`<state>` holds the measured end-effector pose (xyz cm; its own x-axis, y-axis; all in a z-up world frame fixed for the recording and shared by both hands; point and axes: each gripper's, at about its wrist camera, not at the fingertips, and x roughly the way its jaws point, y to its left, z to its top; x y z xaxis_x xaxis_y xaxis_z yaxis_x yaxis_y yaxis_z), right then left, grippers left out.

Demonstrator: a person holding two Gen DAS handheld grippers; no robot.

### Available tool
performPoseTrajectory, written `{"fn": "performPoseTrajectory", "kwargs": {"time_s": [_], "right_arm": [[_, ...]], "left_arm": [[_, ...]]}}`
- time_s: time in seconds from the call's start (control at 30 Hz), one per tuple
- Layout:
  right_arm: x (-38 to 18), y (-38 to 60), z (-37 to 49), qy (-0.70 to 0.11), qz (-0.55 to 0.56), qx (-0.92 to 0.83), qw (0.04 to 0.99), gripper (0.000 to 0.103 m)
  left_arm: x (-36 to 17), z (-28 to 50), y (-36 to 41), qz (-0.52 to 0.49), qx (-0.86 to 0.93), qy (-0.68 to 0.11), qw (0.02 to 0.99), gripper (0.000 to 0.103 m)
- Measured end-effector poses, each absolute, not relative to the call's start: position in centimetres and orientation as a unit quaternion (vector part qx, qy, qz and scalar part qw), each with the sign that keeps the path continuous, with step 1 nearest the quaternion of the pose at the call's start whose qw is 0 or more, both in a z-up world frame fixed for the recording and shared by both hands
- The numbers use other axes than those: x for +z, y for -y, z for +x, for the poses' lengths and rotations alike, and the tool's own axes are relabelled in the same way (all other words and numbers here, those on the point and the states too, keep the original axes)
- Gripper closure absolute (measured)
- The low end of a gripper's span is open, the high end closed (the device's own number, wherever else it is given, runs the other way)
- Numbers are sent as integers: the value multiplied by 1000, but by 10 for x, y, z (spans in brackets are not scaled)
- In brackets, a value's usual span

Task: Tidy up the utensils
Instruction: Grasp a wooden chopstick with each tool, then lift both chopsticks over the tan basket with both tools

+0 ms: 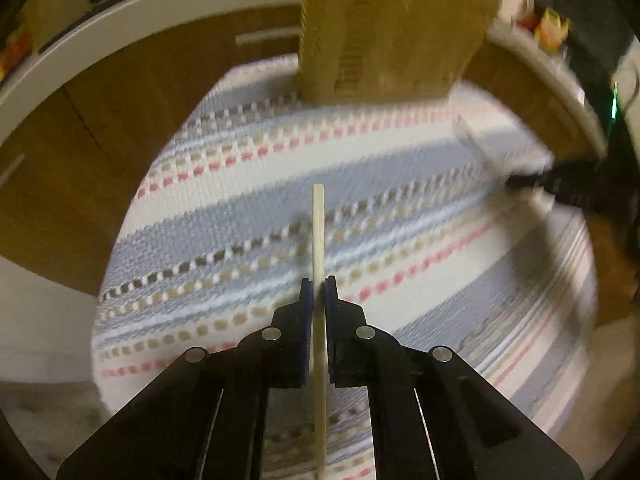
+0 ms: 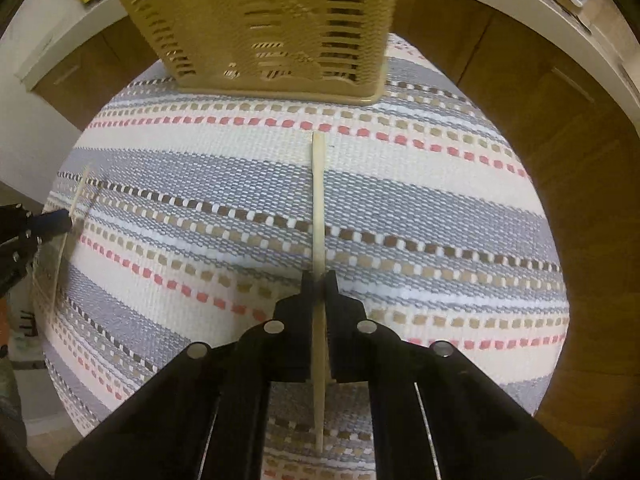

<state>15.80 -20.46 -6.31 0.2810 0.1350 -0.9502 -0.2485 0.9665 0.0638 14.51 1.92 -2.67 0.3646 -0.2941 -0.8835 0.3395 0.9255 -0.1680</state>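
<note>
A: Where do the utensils sit right now?

B: One in each hand. The left gripper is clamped on a pale chopstick, and the right gripper is clamped on another chopstick. Neither pair of jaws has any gap to spare; both are pinched tight around thin wood.

A: And the target?

B: The tan slotted basket at the far edge of the striped mat. From both wrists it lies straight ahead and above the stick tips.

A: How do the sticks point?

B: Each runs along its gripper's own fingers, tip forward, so the long axis already aims at the basket. The grip falls partway along the shaft; a length trails back under each gripper.

A: Which hand is nearer?

B: I judge the right. Its stick tip stops just short of the basket foot, and the basket fills the top of that view. In the left view the basket is blurred and sits further off, with more mat between.

A: So the coming move?

B: Probably lift the tip over the rim, then tilt down. The rim itself is out of frame, so I cannot tell its height.

A: Do the hands crowd each other?

B: No, they are well apart; the left one shows only at the edge of the right view.
</note>
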Motion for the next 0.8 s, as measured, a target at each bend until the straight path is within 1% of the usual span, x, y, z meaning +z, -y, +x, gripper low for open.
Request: {"fn": "performPoseTrajectory", "kwargs": {"time_s": [0.13,0.37,0.53,0.8], "right_arm": [[-59,211,150,-589,-45,113,799,99],[-58,228,138,-585,-30,118,802,99],[-32,233,123,-535,4,157,830,99],[34,242,97,-410,35,205,888,99]], "left_arm": [[-23,159,-24,-60,-196,-526,826,99],[-33,174,-31,-131,-191,-522,821,99],[-14,166,-32,-151,-205,-480,840,99],[43,149,-26,-169,-235,-373,881,99]]}}
